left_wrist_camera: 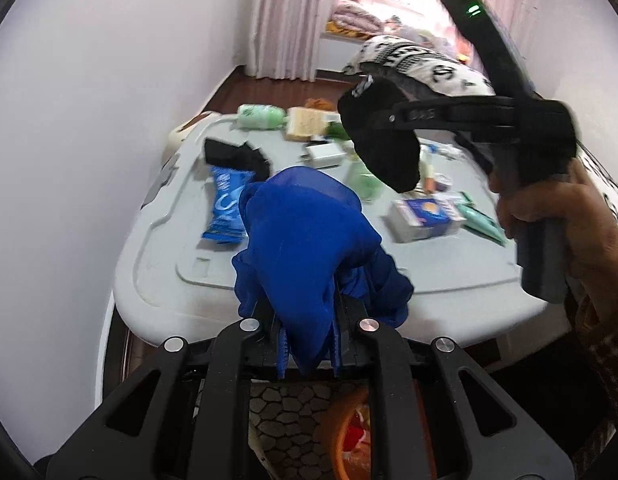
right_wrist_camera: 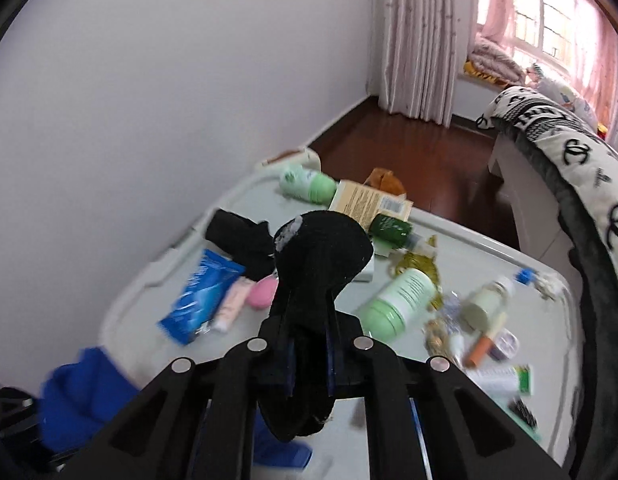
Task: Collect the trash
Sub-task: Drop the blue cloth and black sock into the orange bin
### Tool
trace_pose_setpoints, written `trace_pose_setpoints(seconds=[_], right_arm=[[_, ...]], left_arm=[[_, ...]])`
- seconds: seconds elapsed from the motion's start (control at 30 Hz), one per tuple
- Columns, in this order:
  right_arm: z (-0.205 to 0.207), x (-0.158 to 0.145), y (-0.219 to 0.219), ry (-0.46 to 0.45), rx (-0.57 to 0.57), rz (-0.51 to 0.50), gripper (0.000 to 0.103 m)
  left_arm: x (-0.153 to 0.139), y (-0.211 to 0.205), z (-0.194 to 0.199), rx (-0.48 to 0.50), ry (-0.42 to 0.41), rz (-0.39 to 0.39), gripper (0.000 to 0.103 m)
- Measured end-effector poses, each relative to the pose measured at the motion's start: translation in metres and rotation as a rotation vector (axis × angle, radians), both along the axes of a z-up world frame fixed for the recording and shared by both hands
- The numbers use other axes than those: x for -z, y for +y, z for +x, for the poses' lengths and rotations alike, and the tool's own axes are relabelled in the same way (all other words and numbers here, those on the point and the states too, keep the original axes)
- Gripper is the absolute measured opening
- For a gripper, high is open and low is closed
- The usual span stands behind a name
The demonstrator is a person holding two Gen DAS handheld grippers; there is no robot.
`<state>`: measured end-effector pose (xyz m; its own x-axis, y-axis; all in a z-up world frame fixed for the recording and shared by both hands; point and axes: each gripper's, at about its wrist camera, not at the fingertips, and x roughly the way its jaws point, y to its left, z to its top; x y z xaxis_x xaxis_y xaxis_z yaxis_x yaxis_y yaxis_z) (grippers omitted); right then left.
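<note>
My left gripper [left_wrist_camera: 309,320] is shut on a bunched blue cloth [left_wrist_camera: 305,232], which hangs over its fingers above the near edge of the grey plastic table top [left_wrist_camera: 449,272]. My right gripper [right_wrist_camera: 309,320] is shut on a black sock [right_wrist_camera: 321,248] that drapes over both fingers and hides their tips. In the left wrist view that black sock [left_wrist_camera: 385,140] hangs in the air above the table's middle, with a person's hand [left_wrist_camera: 581,224] on the right gripper's handle. The blue cloth [right_wrist_camera: 85,396] shows at the lower left of the right wrist view.
Litter on the table top [right_wrist_camera: 149,320]: a blue wrapper [right_wrist_camera: 201,296], a second black sock [right_wrist_camera: 241,240], green bottles [right_wrist_camera: 401,300], a pink item [right_wrist_camera: 261,294], a yellow box [right_wrist_camera: 369,200], a white carton [left_wrist_camera: 425,216]. An orange bin [left_wrist_camera: 349,432] sits below. A bed [right_wrist_camera: 569,152] stands at right.
</note>
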<state>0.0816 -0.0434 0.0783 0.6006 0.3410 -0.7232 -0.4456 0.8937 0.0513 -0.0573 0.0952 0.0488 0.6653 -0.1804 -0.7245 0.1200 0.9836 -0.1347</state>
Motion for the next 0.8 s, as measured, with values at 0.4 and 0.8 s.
trace_pose_setpoints(seconds=[0.4,0.8], right_arm=[[-0.173,0.058,-0.094,0.220,0.081,-0.004,0.010],[-0.218,0.131,-0.107,0.422,0.112,-0.063,0.058]], left_arm=[[0.028,-0.067,-0.102,0.224,0.190,0.000,0.014],[0.086,-0.096,-0.107,0.257,0.404,0.114,0.028]])
